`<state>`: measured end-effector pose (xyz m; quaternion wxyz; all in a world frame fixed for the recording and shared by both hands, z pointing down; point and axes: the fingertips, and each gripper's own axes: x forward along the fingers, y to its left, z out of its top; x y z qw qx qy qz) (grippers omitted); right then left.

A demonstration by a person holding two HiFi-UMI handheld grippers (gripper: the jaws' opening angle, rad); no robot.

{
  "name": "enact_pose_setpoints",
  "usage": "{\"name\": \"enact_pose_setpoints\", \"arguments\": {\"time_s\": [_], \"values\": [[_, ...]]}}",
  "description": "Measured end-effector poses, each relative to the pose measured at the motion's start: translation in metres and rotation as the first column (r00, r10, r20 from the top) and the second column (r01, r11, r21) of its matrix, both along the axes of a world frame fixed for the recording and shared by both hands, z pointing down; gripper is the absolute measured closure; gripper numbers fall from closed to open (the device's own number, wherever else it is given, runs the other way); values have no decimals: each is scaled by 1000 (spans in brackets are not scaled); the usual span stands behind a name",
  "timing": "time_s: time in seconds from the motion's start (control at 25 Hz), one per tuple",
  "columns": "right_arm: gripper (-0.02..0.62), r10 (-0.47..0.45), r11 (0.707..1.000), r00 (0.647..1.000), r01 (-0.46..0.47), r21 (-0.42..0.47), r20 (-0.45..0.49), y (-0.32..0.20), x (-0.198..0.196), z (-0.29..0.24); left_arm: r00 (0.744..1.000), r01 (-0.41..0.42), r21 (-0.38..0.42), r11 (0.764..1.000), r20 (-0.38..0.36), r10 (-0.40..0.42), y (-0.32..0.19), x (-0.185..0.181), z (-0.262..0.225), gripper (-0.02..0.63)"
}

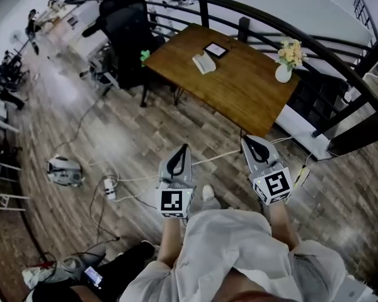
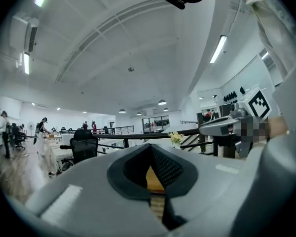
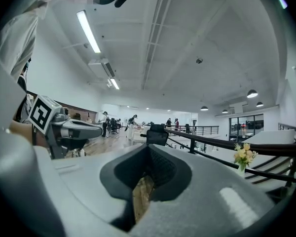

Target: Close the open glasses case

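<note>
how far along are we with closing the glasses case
Done: nothing yet. The glasses case lies on the wooden table and looks open. In hand: nothing. The left gripper and right gripper are both shut and empty, held over the floor short of the table. Left: step up, reach the case and fold its lid down.

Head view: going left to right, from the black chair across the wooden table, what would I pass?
Black office chair → green item → glasses case → vase of flowers. The dark flat thing by the case overlaps it sideways, so I leave it out.
</note>
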<state>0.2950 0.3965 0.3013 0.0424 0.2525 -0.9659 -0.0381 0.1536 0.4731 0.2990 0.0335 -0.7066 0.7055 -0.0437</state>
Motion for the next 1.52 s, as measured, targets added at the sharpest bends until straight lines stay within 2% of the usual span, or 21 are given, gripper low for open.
{"name": "enact_pose_setpoints", "arguments": {"time_s": [0.36,0.68,1.08,1.24,1.52], "values": [[591,31,999,999,-31,-5,-18,-34,-57,3,999,-42,-13,999,-5,42,-45,-58,8,588],[592,69,998,997,-69,-14,-26,-54,-88,8,996,-83,-21,996,-24,82,-70,-88,15,588],[592,64,998,998,-64,-9,-17,-89,-116,7,997,-70,-14,997,-27,70,-103,-115,17,588],[591,55,998,998,-55,-13,-15,-117,-127,8,997,-70,-2,998,-18,70,-130,-123,13,588],[592,28,999,1000,-28,-23,-12,-177,-153,10,999,-45,-31,999,-11,45,-190,-146,18,588]]}}
